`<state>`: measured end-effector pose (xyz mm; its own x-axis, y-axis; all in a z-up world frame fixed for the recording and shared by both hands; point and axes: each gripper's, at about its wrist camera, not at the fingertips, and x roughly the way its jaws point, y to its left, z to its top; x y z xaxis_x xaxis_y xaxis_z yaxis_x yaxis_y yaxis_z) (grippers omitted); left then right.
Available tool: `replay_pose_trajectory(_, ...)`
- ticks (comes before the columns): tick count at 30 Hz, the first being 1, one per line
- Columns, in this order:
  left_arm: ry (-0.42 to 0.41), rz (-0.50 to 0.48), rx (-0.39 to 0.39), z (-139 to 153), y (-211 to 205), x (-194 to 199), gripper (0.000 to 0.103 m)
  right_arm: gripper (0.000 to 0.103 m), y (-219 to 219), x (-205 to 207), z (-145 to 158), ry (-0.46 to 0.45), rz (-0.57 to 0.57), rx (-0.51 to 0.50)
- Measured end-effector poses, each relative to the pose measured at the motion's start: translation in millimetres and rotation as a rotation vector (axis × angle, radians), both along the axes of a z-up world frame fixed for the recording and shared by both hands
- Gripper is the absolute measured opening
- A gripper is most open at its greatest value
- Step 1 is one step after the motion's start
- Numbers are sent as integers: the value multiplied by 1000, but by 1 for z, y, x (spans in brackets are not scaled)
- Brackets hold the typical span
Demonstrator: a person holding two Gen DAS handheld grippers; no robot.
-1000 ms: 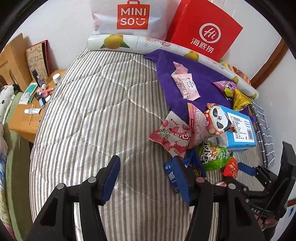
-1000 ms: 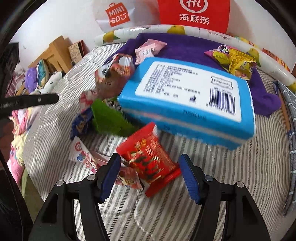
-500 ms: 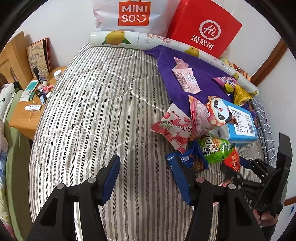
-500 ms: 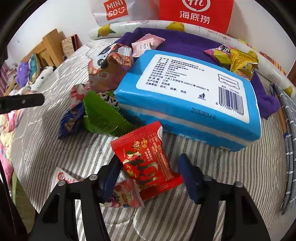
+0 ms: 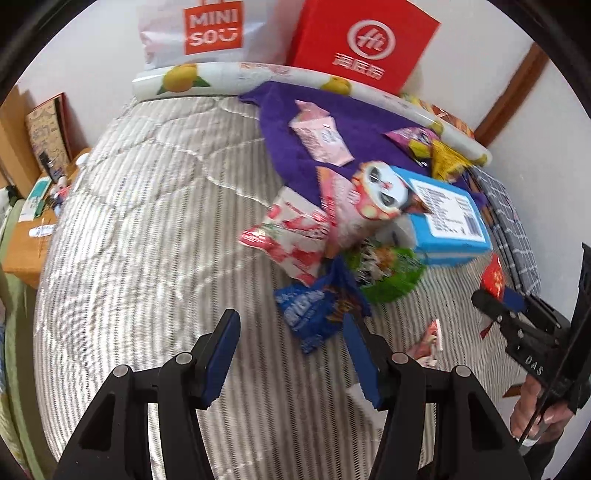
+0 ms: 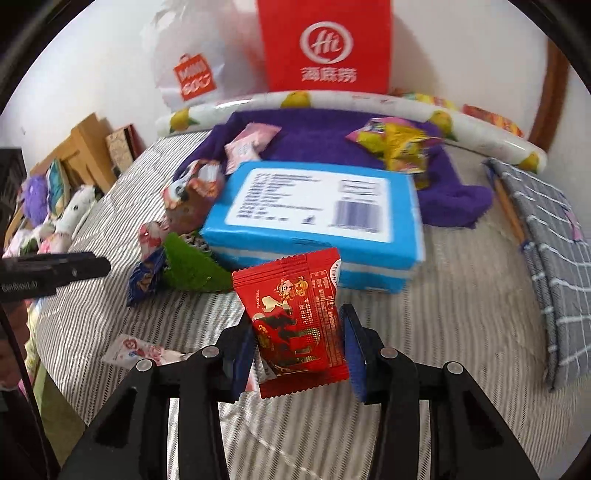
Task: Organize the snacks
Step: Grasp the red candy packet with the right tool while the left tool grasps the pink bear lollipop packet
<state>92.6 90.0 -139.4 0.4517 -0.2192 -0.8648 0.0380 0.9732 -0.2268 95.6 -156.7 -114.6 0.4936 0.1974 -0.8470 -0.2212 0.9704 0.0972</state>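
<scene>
My right gripper (image 6: 297,345) is shut on a red snack packet (image 6: 295,321) and holds it above the striped bed; the packet also shows in the left wrist view (image 5: 493,277). My left gripper (image 5: 290,350) is open and empty over the bed, just left of a blue snack bag (image 5: 317,306). A pile of snacks lies ahead: a green bag (image 5: 388,271), a red-and-white bag (image 5: 291,236), a panda bag (image 5: 380,188) and a blue tissue pack (image 6: 317,221). A small pink-white packet (image 6: 136,350) lies on the bed.
A purple towel (image 5: 288,122) at the head of the bed carries pink packets (image 5: 321,136) and yellow-purple bags (image 6: 399,147). A white Miniso bag (image 5: 210,33) and a red bag (image 5: 365,44) lean on the wall. A grey checked cloth (image 6: 546,229) lies right. A wooden nightstand (image 5: 29,236) stands left.
My right gripper closed on the red packet and lifted it off the bed. My left gripper drew back and shifted a little left, still open.
</scene>
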Motion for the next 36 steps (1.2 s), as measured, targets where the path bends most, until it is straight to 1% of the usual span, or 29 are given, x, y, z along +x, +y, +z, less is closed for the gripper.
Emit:
replay_pose_trajectory(4, -14, -62, 6, 3, -23, -8, 56, 43, -19, -8, 1, -4, -40, 14)
replay_pose_trajectory(10, -33, -176, 19, 3, -62, -15, 56, 43, -45, -20, 1, -13, -98, -9)
replay_pose_trajectory(13, -32, -221, 27, 0, -82, -18, 56, 43, -60, -27, 4, -11, -139, -2)
replay_pose_trajectory(17, -9, -268, 32, -11, -104, -18, 56, 43, -75, -39, 11, -38, -174, -20)
replay_pose_trajectory(20, 19, -291, 27, -19, -117, -17, 55, 43, -84, -45, 13, -46, -195, -36)
replay_pose_trajectory(22, 29, -310, 32, -22, -123, -18, 55, 43, -90, -48, 14, -44, -206, -21)
replay_pose_trajectory(24, 30, -324, 44, -24, -130, -22, 55, 43, -96, -51, 15, -42, -216, 2)
replay_pose_trajectory(29, 32, -341, 78, -26, -139, -30, 55, 43, -104, -58, 20, -62, -232, 11)
replay_pose_trajectory(31, 32, -343, 87, -27, -140, -33, 50, 43, -105, -61, 23, -69, -233, 15)
replay_pose_trajectory(36, 35, -347, 100, -31, -146, -39, 44, 43, -108, -67, 26, -81, -238, 28)
